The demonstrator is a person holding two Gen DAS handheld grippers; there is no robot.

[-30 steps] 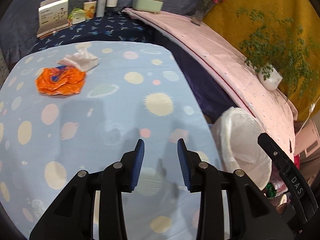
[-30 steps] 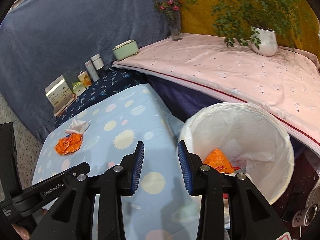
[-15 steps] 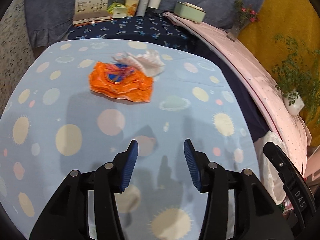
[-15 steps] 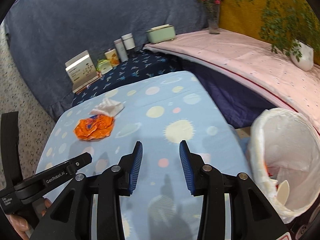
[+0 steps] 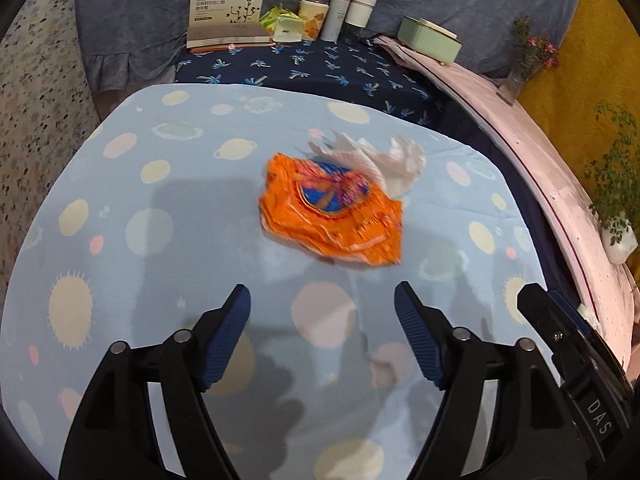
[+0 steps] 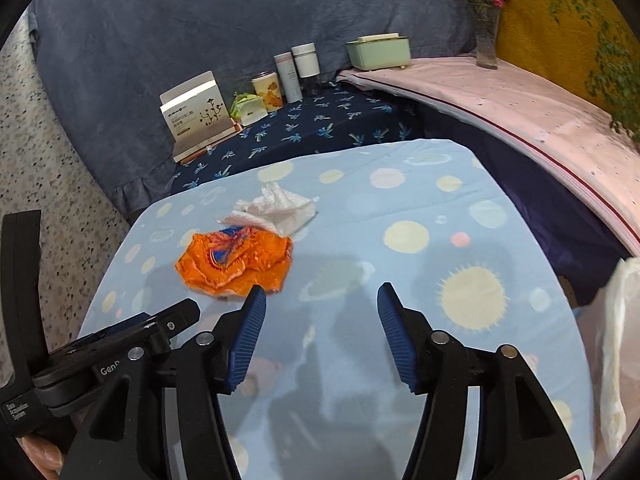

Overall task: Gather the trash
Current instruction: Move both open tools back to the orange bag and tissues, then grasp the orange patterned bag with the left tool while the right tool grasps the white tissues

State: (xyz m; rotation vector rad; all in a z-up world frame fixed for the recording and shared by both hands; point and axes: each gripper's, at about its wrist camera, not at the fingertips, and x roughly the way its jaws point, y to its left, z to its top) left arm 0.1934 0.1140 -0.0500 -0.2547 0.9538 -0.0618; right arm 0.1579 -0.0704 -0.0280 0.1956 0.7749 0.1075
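Observation:
A crumpled orange wrapper (image 5: 334, 216) lies on the light-blue planet-print table (image 5: 120, 264), with a crumpled white tissue (image 5: 384, 160) touching its far side. My left gripper (image 5: 322, 308) is open and empty, just short of the wrapper. In the right wrist view the wrapper (image 6: 236, 260) and the tissue (image 6: 276, 210) lie ahead to the left. My right gripper (image 6: 320, 298) is open and empty, to the right of the wrapper. The white-lined trash bin (image 6: 616, 352) shows at the right edge.
At the back, on a dark palm-print cloth (image 5: 320, 68), stand a white box (image 5: 228, 10), a tin (image 5: 314, 18), two cups (image 5: 352, 12) and a green container (image 5: 432, 38). A pink-covered bench (image 5: 540, 168) with a flower vase (image 5: 524, 60) and a potted plant (image 5: 616, 208) runs along the right.
Both grippers swung left from the bin toward the wrapper and tissue, which are now closer. Both jaws have opened wider. The bin has slid to the right edge.

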